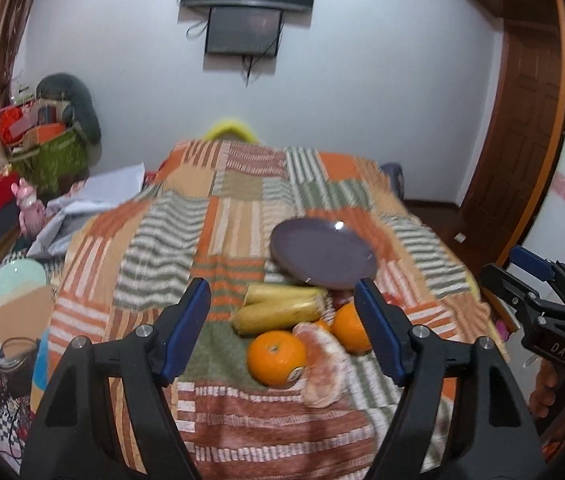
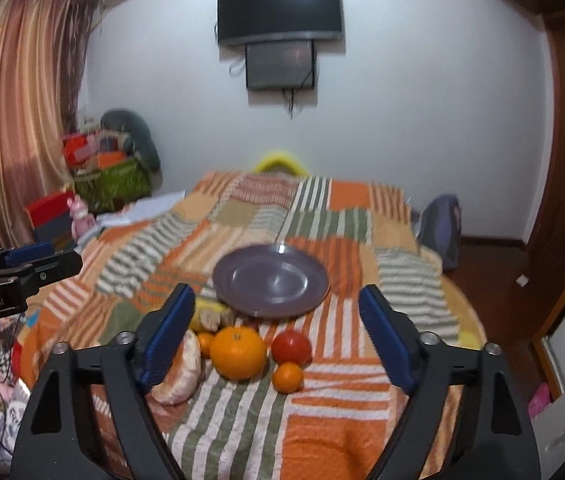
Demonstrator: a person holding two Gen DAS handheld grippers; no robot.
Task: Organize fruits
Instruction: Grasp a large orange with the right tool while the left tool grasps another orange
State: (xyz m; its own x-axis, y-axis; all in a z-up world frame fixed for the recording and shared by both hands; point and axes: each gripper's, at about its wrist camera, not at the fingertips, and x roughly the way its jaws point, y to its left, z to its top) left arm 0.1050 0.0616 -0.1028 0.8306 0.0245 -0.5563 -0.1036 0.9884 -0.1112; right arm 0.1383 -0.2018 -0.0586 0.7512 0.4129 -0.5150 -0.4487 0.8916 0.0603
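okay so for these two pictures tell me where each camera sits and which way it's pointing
Left wrist: on the left gripper, facing forward over the patchwork blanket at the fruit pile and purple plate; its open fingers frame the view, right gripper at right edge.
Right wrist: on the right gripper, facing the same way; open fingers frame a large orange and tomato, left gripper at left edge.
Shared: plate, fruit, blanket, wall TV.
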